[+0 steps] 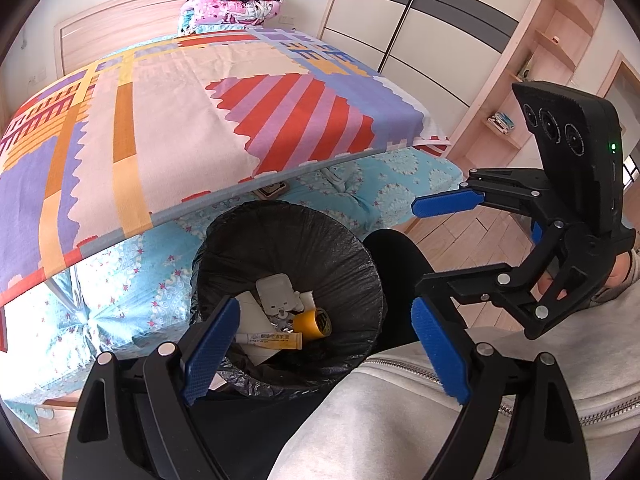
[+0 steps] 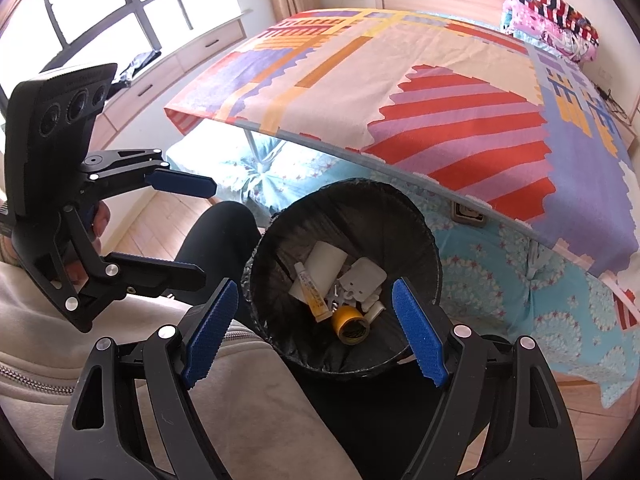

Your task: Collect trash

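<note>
While both tools hang empty over the bin, the scene reads like this:

Left tool [image 1: 326, 352]: jaws spread wide, nothing between the blue pads, poised above the bin's near rim.

Right tool [image 2: 316, 336]: also wide apart and empty, directly over the bin mouth.

Bin [image 1: 360, 264]: round, lined with a black bag, standing on the floor between the person's knee and the tabletop edge.

Trash: it lies at the bottom of the bin, namely a yellow tape roll [image 2: 350, 326], a small tube [image 2: 310, 292], a white plastic case [image 2: 362, 278] and a white paper roll [image 2: 324, 258], with some smaller white bits too tangled to name.

Step in hand: judging by the bare tabletop and full bin, the collecting looks nearly or wholly done; a last check for strays seems the sensible move.

Doing it well: lift both tools straight up before swinging away, so no finger catches the loose bag liner and tips the bin.

Tabletop [image 1: 168, 120]: covered in a bright patterned cloth of red, purple and orange, with no litter visible on it.

Room: a bedroom, with a bed in turquoise floral bedding [image 1: 384, 188] behind the tabletop, folded quilts [image 1: 232, 0] at its head, a sliding wardrobe [image 1: 420, 32], wooden floor [image 1: 464, 228] and a large window [image 2: 100, 4].
</note>
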Motion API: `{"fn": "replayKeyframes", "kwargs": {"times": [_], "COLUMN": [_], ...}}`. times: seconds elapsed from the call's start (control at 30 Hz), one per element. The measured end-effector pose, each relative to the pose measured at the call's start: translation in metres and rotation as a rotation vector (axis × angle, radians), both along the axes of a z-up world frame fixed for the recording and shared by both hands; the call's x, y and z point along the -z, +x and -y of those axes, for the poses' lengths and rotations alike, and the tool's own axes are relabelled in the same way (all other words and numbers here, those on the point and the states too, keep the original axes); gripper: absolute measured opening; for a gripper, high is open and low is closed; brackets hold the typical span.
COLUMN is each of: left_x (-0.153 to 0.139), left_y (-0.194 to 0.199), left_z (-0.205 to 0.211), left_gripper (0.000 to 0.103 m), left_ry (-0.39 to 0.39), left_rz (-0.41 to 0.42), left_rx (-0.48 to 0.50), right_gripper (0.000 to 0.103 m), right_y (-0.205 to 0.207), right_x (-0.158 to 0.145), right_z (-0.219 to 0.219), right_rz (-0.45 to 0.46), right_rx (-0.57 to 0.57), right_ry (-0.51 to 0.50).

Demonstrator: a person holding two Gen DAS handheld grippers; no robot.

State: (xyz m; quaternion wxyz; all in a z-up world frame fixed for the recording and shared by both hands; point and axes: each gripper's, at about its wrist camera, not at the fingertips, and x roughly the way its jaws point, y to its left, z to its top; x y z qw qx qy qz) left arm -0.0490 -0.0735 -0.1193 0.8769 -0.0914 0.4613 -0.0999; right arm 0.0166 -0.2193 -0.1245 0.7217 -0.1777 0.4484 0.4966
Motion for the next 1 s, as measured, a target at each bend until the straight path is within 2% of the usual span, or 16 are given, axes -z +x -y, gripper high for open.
{"fn": "replayKeyframes", "kwargs": {"times": [1.0], "left_x": [-0.0034], "left_y": [0.0019], "left_z": [0.0017], "left_gripper": [0.084], "left_ry": [-0.003], "left_rz": [0.005], "left_rx": [0.006], "right_gripper": [0.079], "right_y": [-0.0007], "right_x": [-0.0033], "right_z": [-0.0003], "right_rz": [0.005], "right_rx": [-0.004], "right_ry": [0.014]}}
